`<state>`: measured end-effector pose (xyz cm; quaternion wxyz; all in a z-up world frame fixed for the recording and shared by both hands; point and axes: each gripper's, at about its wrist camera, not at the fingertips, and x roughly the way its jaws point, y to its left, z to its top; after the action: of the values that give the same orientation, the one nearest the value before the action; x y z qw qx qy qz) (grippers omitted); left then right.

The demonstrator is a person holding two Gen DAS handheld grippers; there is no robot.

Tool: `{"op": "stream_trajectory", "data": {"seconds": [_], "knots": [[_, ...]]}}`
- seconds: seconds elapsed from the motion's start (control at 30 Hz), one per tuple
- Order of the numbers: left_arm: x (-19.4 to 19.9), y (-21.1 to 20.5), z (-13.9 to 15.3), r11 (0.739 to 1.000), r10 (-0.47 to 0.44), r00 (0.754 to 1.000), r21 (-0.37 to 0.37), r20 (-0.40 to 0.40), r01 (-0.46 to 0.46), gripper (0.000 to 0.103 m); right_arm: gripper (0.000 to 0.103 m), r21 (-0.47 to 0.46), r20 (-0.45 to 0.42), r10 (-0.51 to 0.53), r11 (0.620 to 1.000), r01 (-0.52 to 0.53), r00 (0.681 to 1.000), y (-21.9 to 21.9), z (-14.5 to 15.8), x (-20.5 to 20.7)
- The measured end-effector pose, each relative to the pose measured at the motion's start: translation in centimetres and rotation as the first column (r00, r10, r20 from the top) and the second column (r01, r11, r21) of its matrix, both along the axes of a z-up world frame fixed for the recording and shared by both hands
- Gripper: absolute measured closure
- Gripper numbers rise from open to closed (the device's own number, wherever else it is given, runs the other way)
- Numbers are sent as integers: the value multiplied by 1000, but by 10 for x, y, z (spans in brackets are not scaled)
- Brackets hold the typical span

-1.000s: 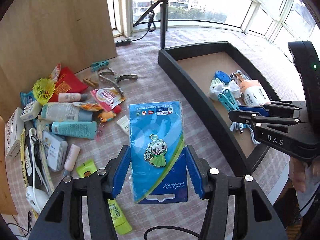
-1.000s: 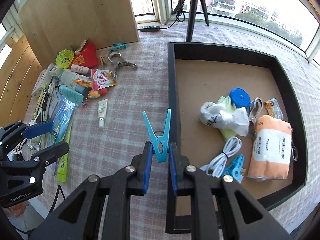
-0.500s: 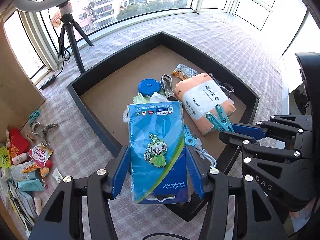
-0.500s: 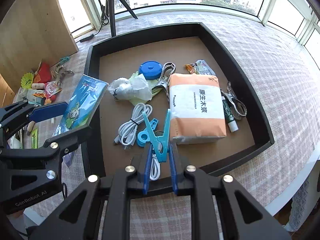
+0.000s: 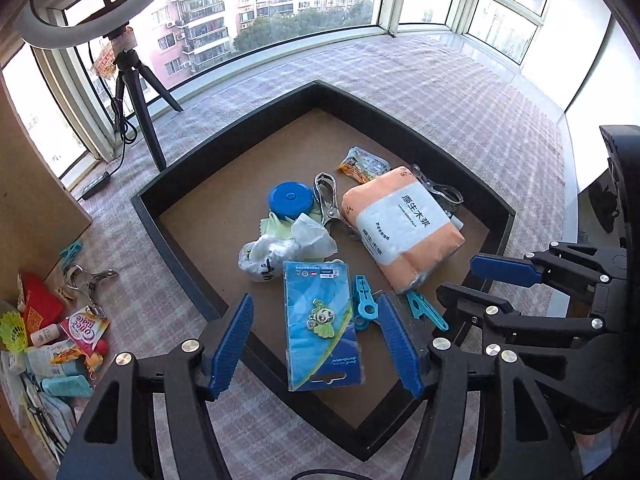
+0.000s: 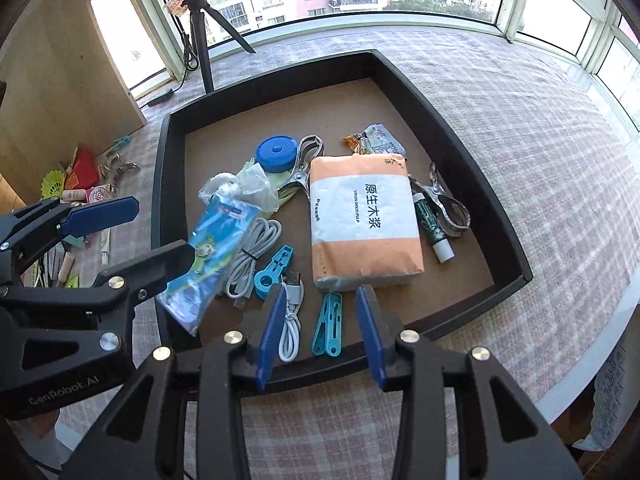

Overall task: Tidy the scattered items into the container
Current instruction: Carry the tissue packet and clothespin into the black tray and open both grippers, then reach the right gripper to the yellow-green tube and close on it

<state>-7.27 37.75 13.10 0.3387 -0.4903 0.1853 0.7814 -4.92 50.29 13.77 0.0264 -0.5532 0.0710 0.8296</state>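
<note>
Beside tissue pack (image 6: 365, 222), balm tube (image 6: 432, 227), right view only

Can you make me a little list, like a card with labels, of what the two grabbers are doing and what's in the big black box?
left gripper: fingers opening, nothing pressed between them
blue card packet: loose between the left fingers, tilted and blurred in the right view
right gripper: fingers opening, nothing pressed
teal clothespin: lying on the tray floor between the right fingers
black tray: holds an orange tissue pack, blue round case, white cable
still outside: a pile of small items on the checked cloth
</note>
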Motion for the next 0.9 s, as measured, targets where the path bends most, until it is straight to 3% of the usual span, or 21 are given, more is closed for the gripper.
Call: {"op": "stream_trajectory", "data": {"seconds": [0.33, 0.6, 0.7, 0.9], "knots": [[-9, -27, 7, 997, 71, 997, 17, 0, -71, 41, 67, 9, -12, 58, 998, -58, 998, -24, 5, -11], [-16, -95, -5, 979, 203, 979, -18, 0, -203, 41, 67, 1, -19, 188, 982, -188, 982, -72, 4, -25], [-19, -132, -14, 963, 265, 964, -39, 4, -265, 41, 67, 11, -14, 249, 969, -248, 969, -99, 2, -29], [-25, -216, -33, 896, 439, 898, -82, 24, -436, 41, 67, 3, 6, 368, 930, -368, 930, -158, -7, -38]]}}
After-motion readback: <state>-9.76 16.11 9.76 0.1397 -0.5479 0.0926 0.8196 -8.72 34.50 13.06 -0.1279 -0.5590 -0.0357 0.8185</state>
